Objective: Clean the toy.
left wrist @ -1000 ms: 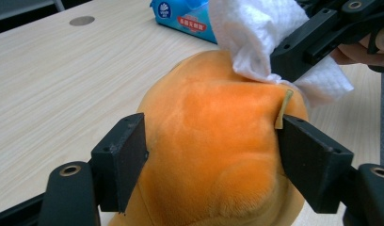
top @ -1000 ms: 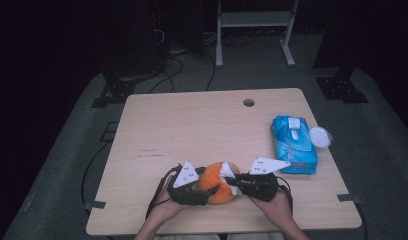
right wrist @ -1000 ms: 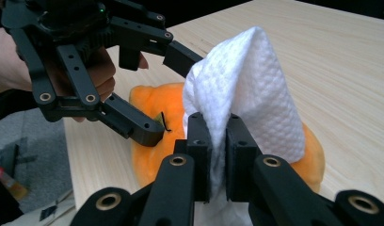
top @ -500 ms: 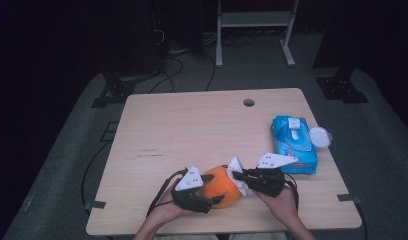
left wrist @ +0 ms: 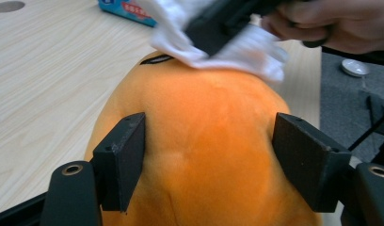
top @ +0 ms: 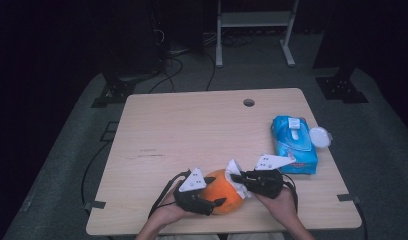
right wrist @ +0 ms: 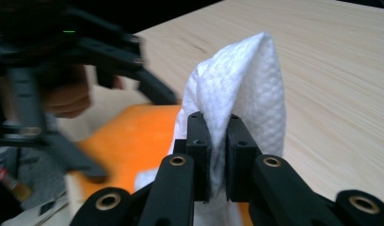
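High view: left gripper (top: 212, 191) clamps the orange plush toy (top: 223, 192) near the table (top: 192, 130) front edge; right gripper (top: 237, 178) pinches a white wipe (top: 234, 169) against the toy's top.

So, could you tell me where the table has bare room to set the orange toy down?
The table is bare across its left and far parts, up to the round hole. It is crowded at the right edge by the blue wipes pack and at the near edge by both grippers.
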A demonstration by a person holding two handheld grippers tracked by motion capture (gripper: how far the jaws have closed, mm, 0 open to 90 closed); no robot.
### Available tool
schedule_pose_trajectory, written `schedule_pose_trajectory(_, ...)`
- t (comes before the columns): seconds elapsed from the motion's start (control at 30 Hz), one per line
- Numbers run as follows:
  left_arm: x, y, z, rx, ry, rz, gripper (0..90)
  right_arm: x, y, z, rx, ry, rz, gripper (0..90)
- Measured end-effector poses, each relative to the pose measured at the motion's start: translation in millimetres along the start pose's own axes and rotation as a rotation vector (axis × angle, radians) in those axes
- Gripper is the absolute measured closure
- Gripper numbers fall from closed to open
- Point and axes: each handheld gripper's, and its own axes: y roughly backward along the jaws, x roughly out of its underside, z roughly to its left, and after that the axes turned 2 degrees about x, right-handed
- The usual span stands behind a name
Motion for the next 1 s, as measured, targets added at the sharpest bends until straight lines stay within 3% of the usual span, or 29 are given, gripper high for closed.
schedule_pose_trajectory(0.07, -2.7, 2.4, 3.0, -0.025, 0.032, -0.024, 23.0, 2.2, 2.4, -4.4, 0.015, -0.008, 0.010, 81.7)
schedule_pose_trajectory(0.17, -1.1, -0.9, 5.1, -0.049, 0.052, -0.005, 16.7, 1.1, 3.9, -0.2, 0.012, 0.013, 0.022, 81.8)
schedule_pose_trajectory(0.23, 1.5, -3.5, 2.7, -0.033, 0.030, 0.012, 19.0, -1.8, 1.5, 9.3, -0.023, 0.030, 0.018, 81.7)
schedule_pose_trajectory(0.33, 1.7, -4.0, -2.5, -0.018, -0.019, 0.037, 24.7, -5.4, -3.4, 19.4, -0.035, 0.077, 0.026, 81.7)
schedule_pose_trajectory(0.47, 2.3, -3.1, -4.9, 0.005, -0.047, 0.043, 26.7, -4.1, -1.2, 10.8, -0.007, 0.053, 0.018, 81.6)
schedule_pose_trajectory(0.6, -2.4, 2.7, 2.5, -0.012, 0.013, 0.001, 20.2, 2.1, 5.1, -3.4, 0.029, 0.015, 0.033, 81.7)
schedule_pose_trajectory(0.67, -1.1, 2.6, 5.9, -0.040, 0.031, 0.012, 16.8, 3.7, 8.7, -3.9, 0.024, 0.018, 0.045, 81.7)
schedule_pose_trajectory(0.77, 2.1, -0.5, 4.6, -0.034, 0.003, 0.020, 18.9, 3.9, 12.2, 5.6, -0.012, 0.017, 0.042, 81.8)
schedule_pose_trajectory(0.87, 0.7, -3.5, 0.8, -0.024, -0.044, 0.028, 23.1, -1.0, 7.5, 26.6, -0.068, 0.067, 0.037, 81.8)
schedule_pose_trajectory(0.93, 0.1, -3.4, -0.5, -0.031, -0.056, 0.036, 23.5, -5.2, 2.0, 35.5, -0.046, 0.114, 0.035, 81.8)
schedule_pose_trajectory(1.0, 0.7, -0.6, 1.0, -0.031, -0.049, 0.030, 23.4, -6.7, -0.7, 29.8, -0.039, 0.097, 0.028, 81.8)
